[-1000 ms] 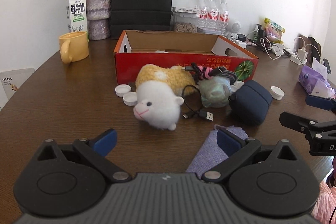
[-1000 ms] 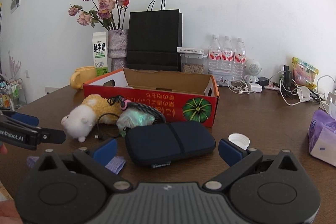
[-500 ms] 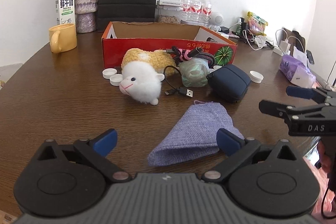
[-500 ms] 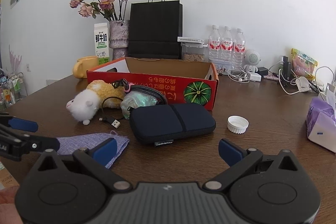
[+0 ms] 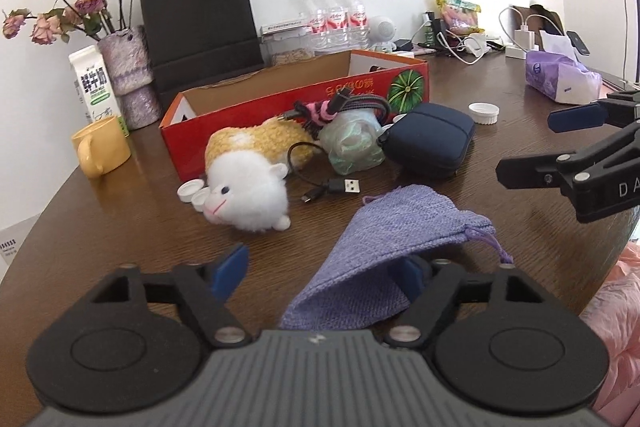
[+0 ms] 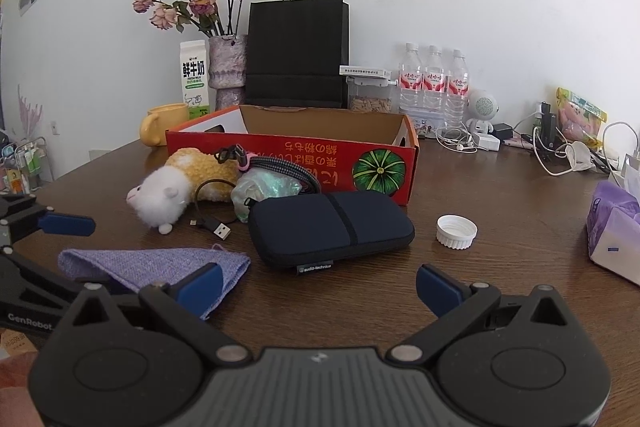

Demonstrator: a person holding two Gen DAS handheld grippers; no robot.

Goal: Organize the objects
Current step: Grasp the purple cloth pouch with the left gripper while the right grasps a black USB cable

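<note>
- Left tongs [image 5: 320, 271] have just been narrowing around the near end of the purple knitted pouch [image 5: 404, 227]; the right-hand pad sits tucked under a lifted fold of the cloth, while the left-hand pad stands clear of it, so nothing is clamped yet.
- Right tongs [image 6: 318, 281] hang spread wide and empty above the counter [image 6: 500, 195], with the dark zip case [image 6: 330, 227] just ahead of them.
- The pouch lies flat on the counter near its front edge, its drawstring end [image 5: 496, 243] toward the right tongs, well short of the red cardboard box [image 5: 296, 95] that looks like the place for the loose items.
- To do this grasp well, the left tongs should probably finish closing on a doubled fold of cloth rather than a single layer, since loose knit is likely to slide out of a shallow pinch.
- Lifting straight up before travelling would keep the trailing end from dragging the USB cable [image 5: 336, 187] or the plush toy [image 5: 248, 183] that lie just beyond it.
- A sensible route goes up over the plush toy and the box's front wall, dropping the pouch on the open cardboard floor.
- The right tongs would best stay clear of the drawstring until the pouch is up.
</note>
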